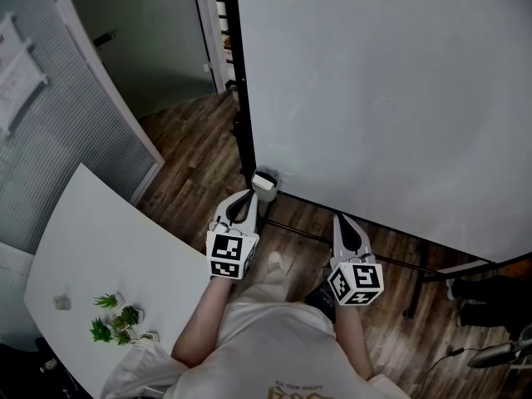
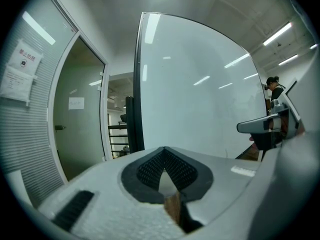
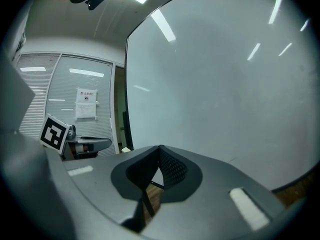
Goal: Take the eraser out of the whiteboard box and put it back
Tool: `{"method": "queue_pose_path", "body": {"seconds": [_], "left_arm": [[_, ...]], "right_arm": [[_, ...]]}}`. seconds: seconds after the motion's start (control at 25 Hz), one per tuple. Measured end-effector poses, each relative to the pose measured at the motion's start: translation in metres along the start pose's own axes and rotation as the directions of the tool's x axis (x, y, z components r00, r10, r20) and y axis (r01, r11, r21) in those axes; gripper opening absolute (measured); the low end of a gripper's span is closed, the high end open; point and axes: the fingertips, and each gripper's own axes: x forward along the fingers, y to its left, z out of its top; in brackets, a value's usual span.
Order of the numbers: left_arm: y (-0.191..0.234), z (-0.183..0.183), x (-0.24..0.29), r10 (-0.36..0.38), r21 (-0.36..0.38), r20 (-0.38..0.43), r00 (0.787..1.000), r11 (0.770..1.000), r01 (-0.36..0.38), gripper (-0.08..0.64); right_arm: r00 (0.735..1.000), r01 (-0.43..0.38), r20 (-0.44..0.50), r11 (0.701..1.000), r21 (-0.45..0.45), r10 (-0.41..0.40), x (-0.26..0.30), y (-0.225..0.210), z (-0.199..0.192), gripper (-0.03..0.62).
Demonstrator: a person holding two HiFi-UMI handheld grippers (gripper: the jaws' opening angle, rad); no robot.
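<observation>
A large whiteboard [image 1: 391, 98] stands on a black frame in front of me. At its lower left corner sits a small whitish box [image 1: 264, 184]; I cannot make out the eraser in it. My left gripper [image 1: 248, 195] is shut and empty, with its tip just below the box. To its right, my right gripper [image 1: 339, 219] is also shut and empty, pointing at the board's lower edge. In the left gripper view the closed jaws [image 2: 164, 149] face the whiteboard [image 2: 200, 84]. In the right gripper view the closed jaws [image 3: 160, 148] face the board [image 3: 225, 84] as well.
A white table [image 1: 108, 239] with small green plants [image 1: 116, 318] is at my left. Behind it are a blind-covered glass partition [image 1: 58, 131] and a door. The board's stand legs [image 1: 432, 273] cross the wooden floor. A person [image 2: 273, 87] stands far right.
</observation>
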Motion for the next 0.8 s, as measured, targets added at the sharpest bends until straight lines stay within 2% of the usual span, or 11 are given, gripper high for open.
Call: {"method": "queue_pose_path", "body": {"seconds": [0.4, 0.6, 0.8], "left_arm": [[0.0003, -0.0034, 0.0011, 0.015, -0.029, -0.005, 1.0, 0.999, -0.015, -0.005], [-0.0035, -0.0012, 0.0025, -0.016, -0.078, 0.022, 1.0, 0.997, 0.017, -0.003], [-0.0083, 0.003, 0.0012, -0.04, -0.096, 0.037, 0.999, 0.994, 0.043, -0.003]], "right_arm": [[1.0, 0.001, -0.005, 1.0, 0.006, -0.001, -0.0034, -0.0061, -0.0025, 0.011], [1.0, 0.003, 0.001, 1.0, 0.009, -0.003, -0.0057, -0.0094, -0.0015, 0.011], [1.0, 0.003, 0.004, 1.0, 0.011, -0.003, -0.0086, -0.0102, 0.0009, 0.011]]}}
